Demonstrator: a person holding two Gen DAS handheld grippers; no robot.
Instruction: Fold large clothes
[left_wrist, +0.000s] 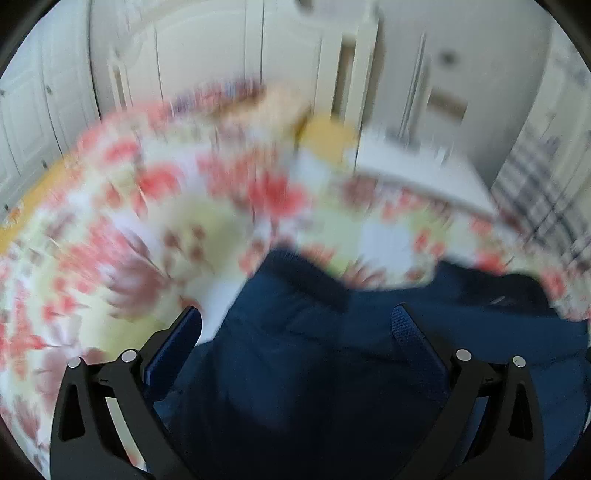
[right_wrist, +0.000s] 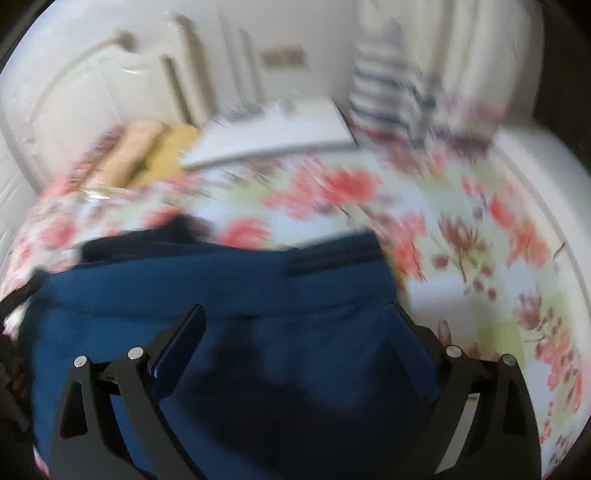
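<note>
Navy fabric, a large dark blue garment, lies spread on a bed covered by a floral sheet, filling the lower middle of both wrist views. No brand, label or writing can be read anywhere; motion blur smears both pictures.

The left gripper stands wide, its fingers apart over the garment with nothing pinched between them. The right gripper is also spread wide above the cloth, pads clear of it.

A darker band, perhaps a hem or waistband, runs across the garment's far edge; which kind of garment this is cannot be told. Its near part is cut off behind the gripper bodies.

Beyond the garment a white flat object lies on the sheet toward the far edge of the bed, too blurred to name. The right view shows striped cloth hanging behind it; in the left view a plaid cloth shows at the right rim. Pale cupboard doors close off the background.
</note>
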